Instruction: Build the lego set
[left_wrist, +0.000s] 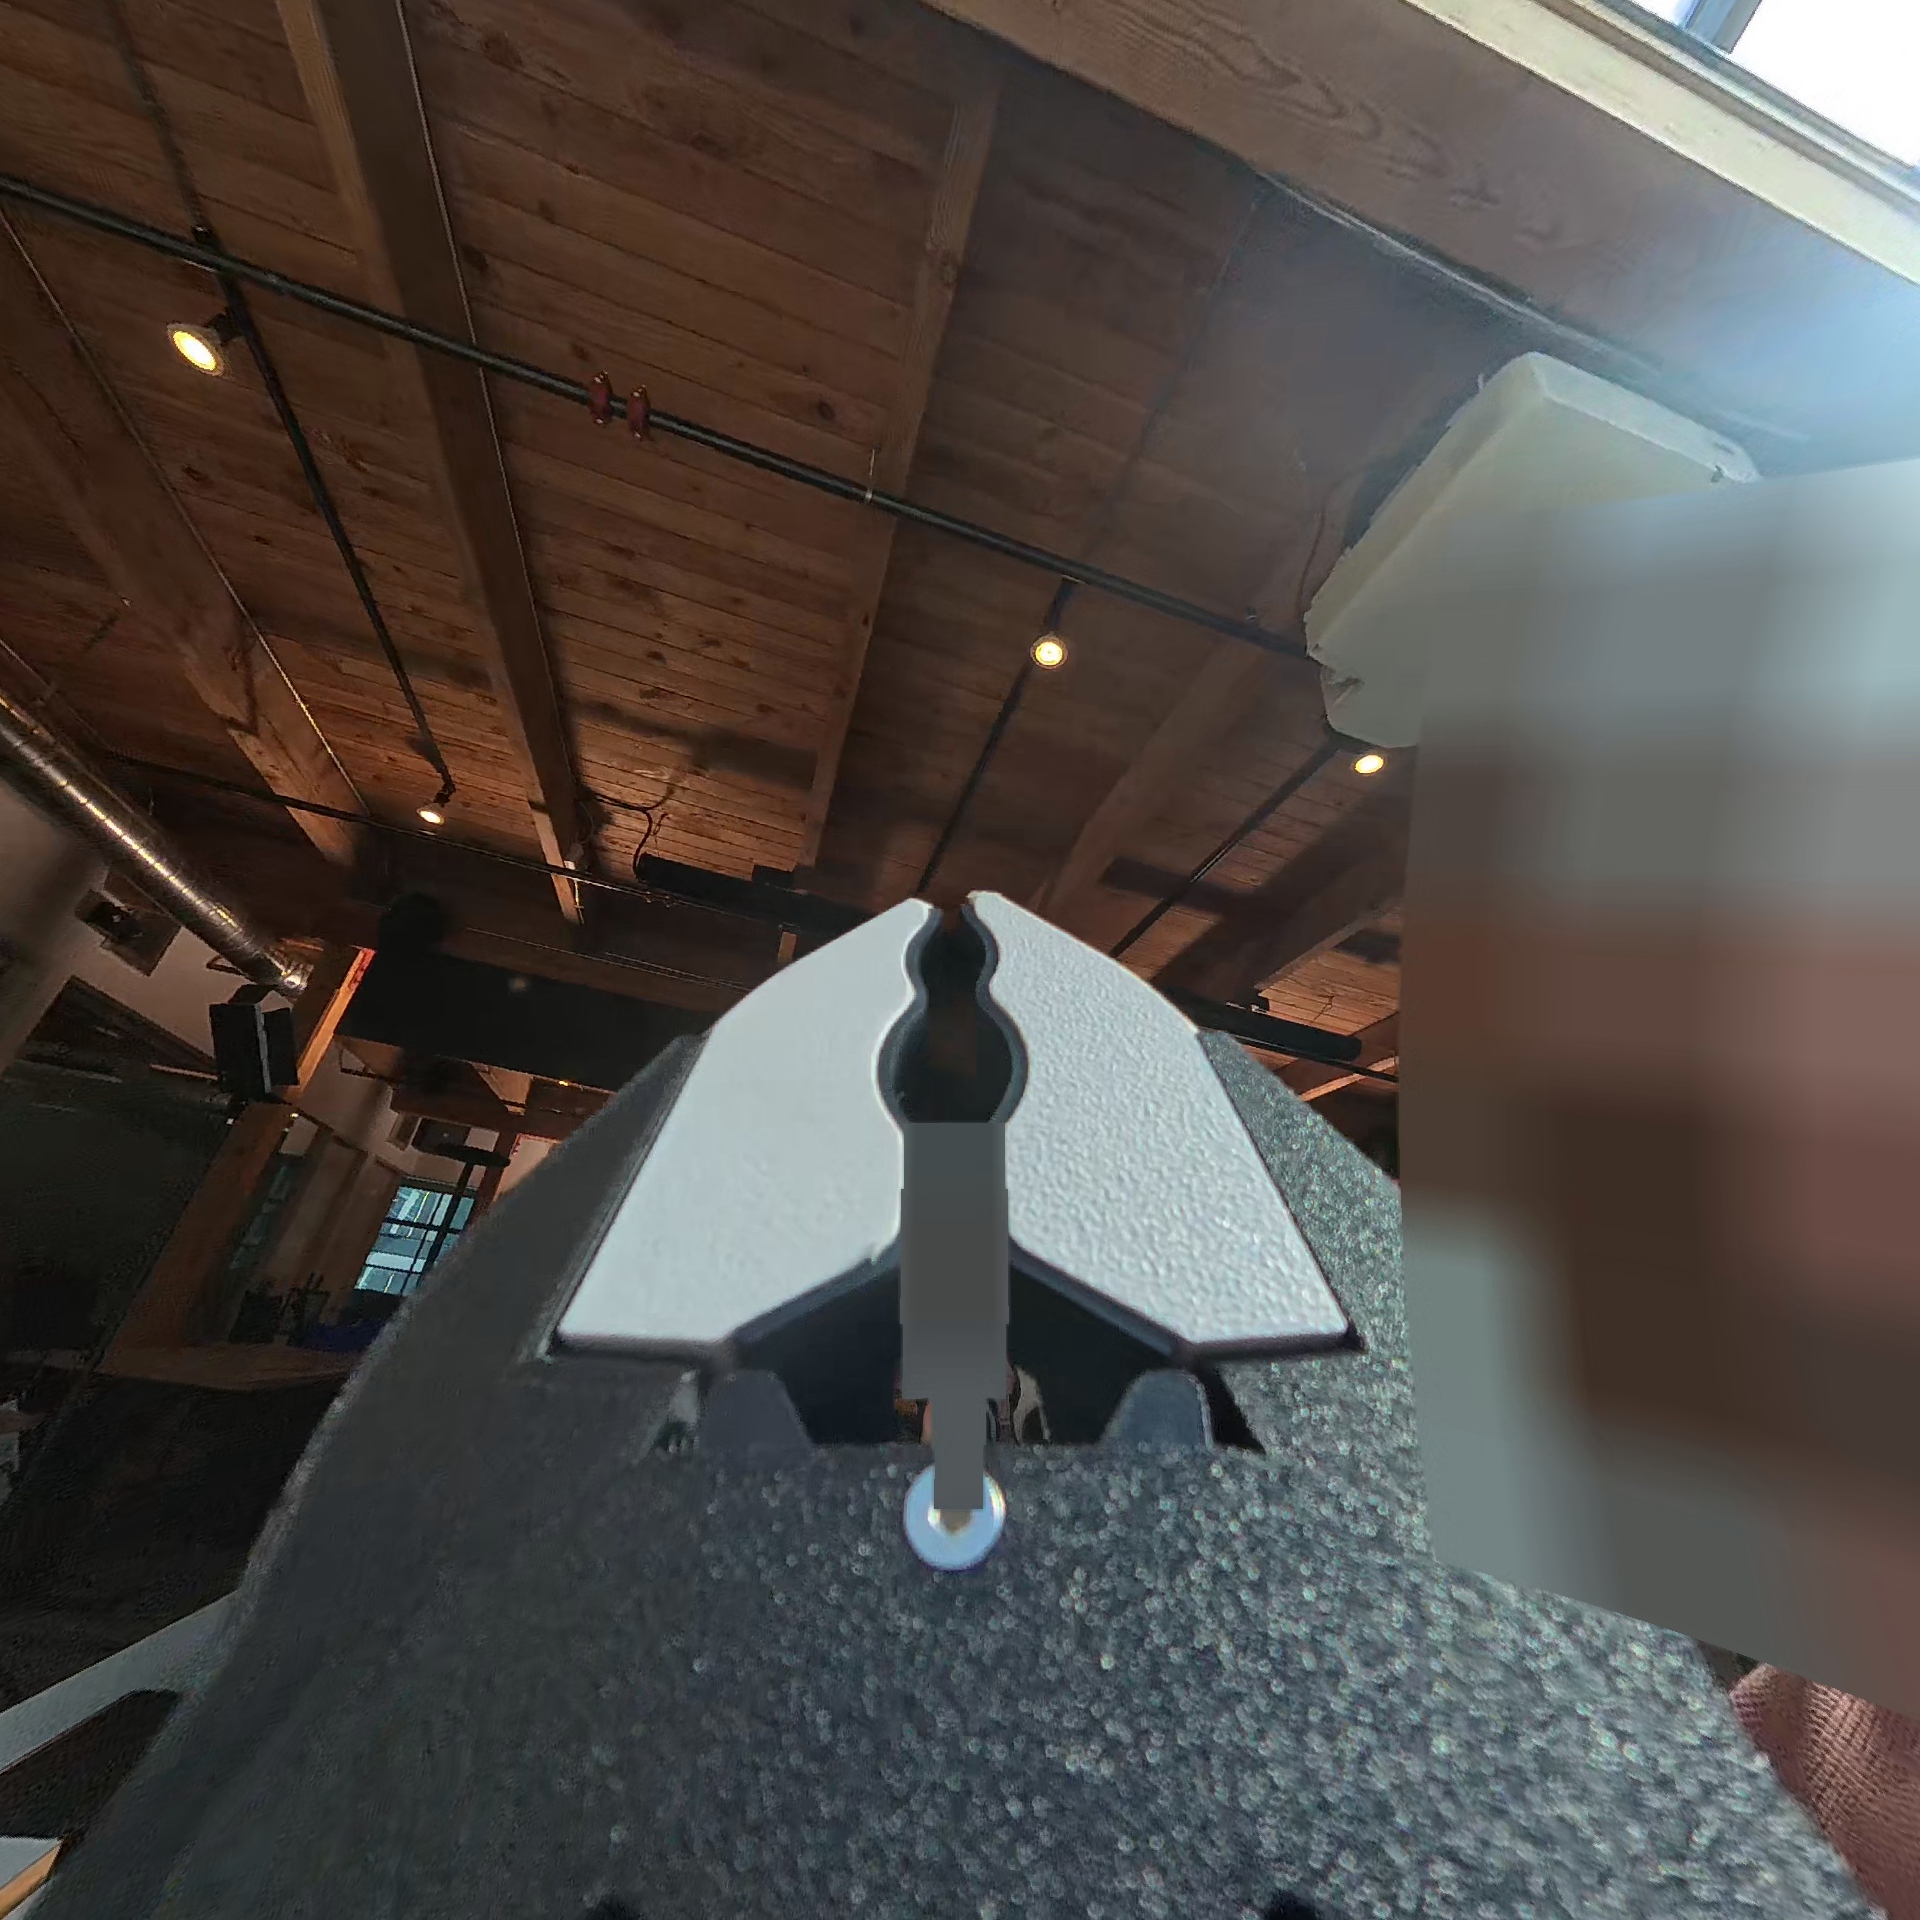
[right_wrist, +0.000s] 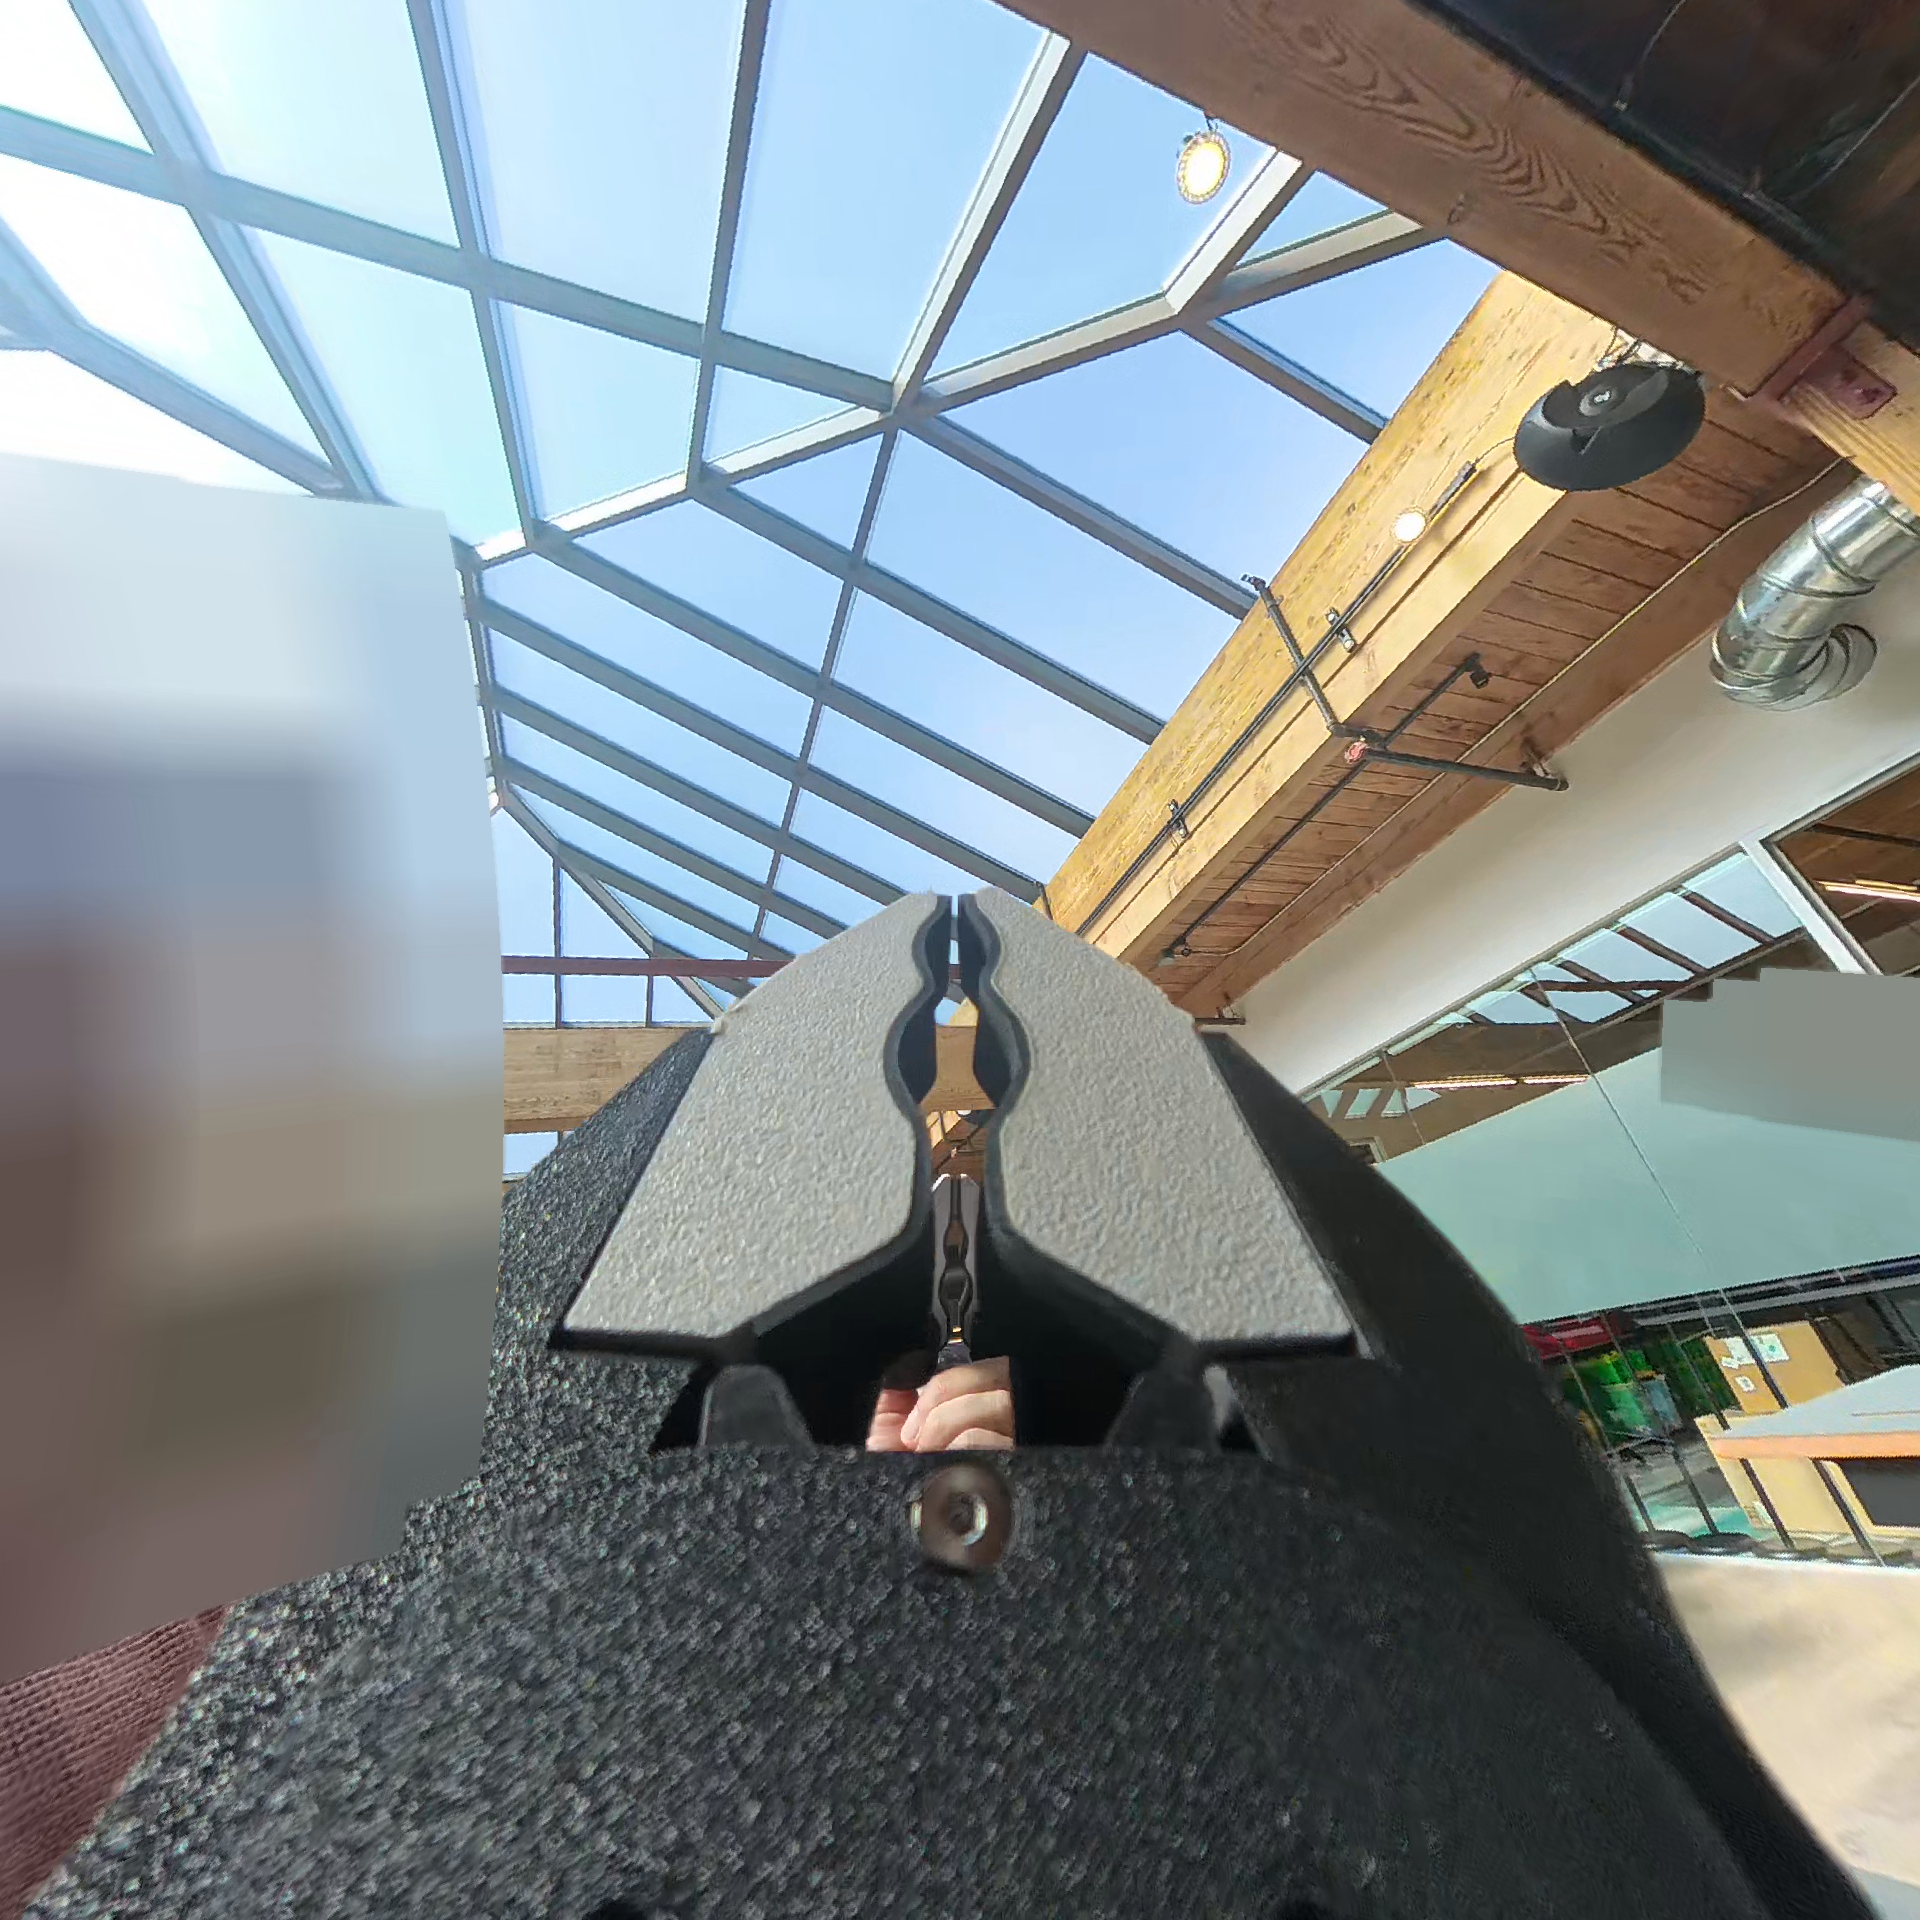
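Observation:
No lego parts and no table show in either view. Both grippers point up at the ceiling. My left gripper (left_wrist: 954, 909) has its two grey fingers closed tip to tip with nothing between them. My right gripper (right_wrist: 954, 909) is also shut and empty, its fingertips nearly touching. A person's hand (right_wrist: 951, 1418) shows through the slot behind the right gripper's fingers.
Above the left gripper is a wooden plank ceiling (left_wrist: 675, 468) with black pipes and spotlights. Above the right gripper is a glass skylight (right_wrist: 675, 468), a wooden beam (right_wrist: 1403, 675) and a metal duct (right_wrist: 1808, 613). A person stands close between the two grippers. The gap from one gripper's tips to the other's is roughly 25 cm.

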